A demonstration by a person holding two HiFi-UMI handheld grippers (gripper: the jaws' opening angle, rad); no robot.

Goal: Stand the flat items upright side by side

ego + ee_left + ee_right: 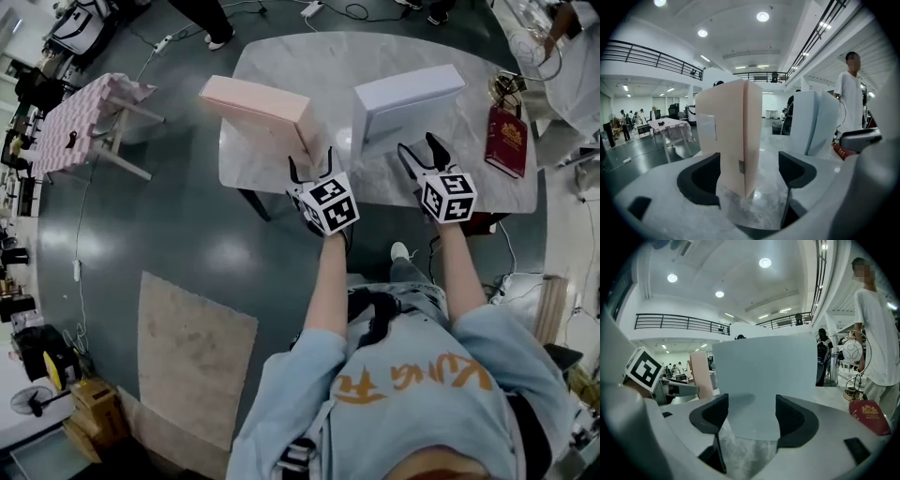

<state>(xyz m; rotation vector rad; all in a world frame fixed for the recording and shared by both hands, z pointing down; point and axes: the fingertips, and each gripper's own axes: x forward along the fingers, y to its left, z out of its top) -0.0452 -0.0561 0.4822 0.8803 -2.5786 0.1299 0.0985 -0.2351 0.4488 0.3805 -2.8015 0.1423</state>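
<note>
Two flat boxes stand upright on the marble table [309, 56]. The pink box [258, 103] is on the left and the pale blue box [408, 94] on the right, with a gap between them. My left gripper [310, 161] is at the pink box's near end. In the left gripper view the pink box [733, 126] stands between the open jaws [750, 171], with clear space to the right pad. My right gripper [419, 145] is at the blue box's near face. The right gripper view shows that broad face [764, 371] just beyond the open jaws [751, 416].
A red book [506, 141] lies on the table's right end beside a small metal-framed ornament [506, 89]. A person in white [851, 93] stands past that end. A checked-cloth side table [80, 117] is off to the left, and a cardboard sheet [192, 356] lies on the floor.
</note>
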